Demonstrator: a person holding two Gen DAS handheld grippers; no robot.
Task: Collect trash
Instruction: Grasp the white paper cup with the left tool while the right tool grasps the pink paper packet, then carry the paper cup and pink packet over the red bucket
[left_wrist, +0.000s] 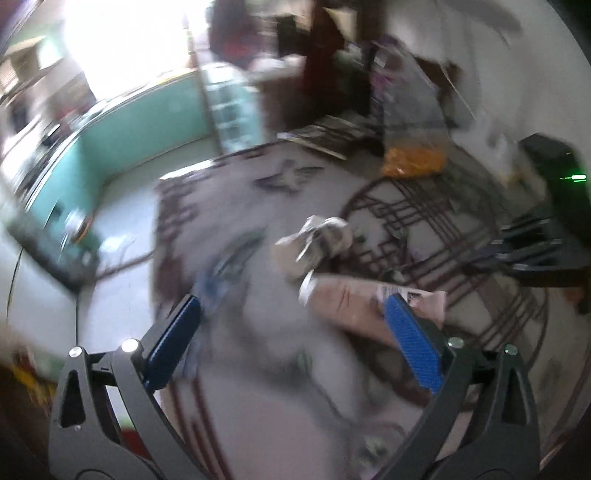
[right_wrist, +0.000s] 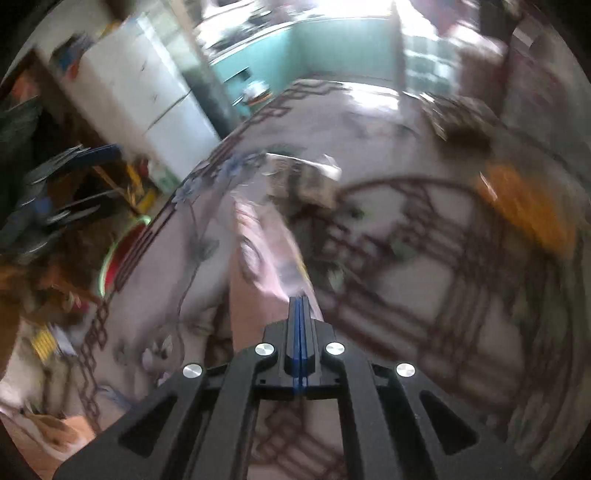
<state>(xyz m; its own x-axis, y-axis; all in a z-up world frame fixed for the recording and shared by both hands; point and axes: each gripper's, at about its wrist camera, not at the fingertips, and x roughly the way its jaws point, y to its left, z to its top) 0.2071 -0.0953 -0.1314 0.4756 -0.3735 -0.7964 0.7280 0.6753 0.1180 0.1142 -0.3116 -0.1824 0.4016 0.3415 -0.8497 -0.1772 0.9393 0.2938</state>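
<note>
Two claws: both hang over a patterned rug (left_wrist: 258, 229), and both views are blurred.
Right claw (right_wrist: 300, 301): pads pressed flat together; a pinkish sheet or bag (right_wrist: 266, 258) starts right at the tips and runs toward twelve o'clock, but whether its edge is pinched I cannot tell.
Left claw (left_wrist: 291, 314): spread wide, nothing between the pads, only rug below.
Nearest trash: a brown-pink paper bag (left_wrist: 347, 299) lies flat at the left claw's three o'clock, partly behind the right pad.
Next trash: crumpled paper wad (left_wrist: 317, 240) on the rug at twelve o'clock beyond the bag; the right view shows it (right_wrist: 303, 177) past the far end of the pink sheet.
Farther out: orange bag (left_wrist: 413, 158) at one o'clock near the rug's edge.
Done: no bin or sack for collected trash shows, so nothing can be counted as gathered.
Left: wad and bag remain on the rug; probably most of the job remains.
</note>
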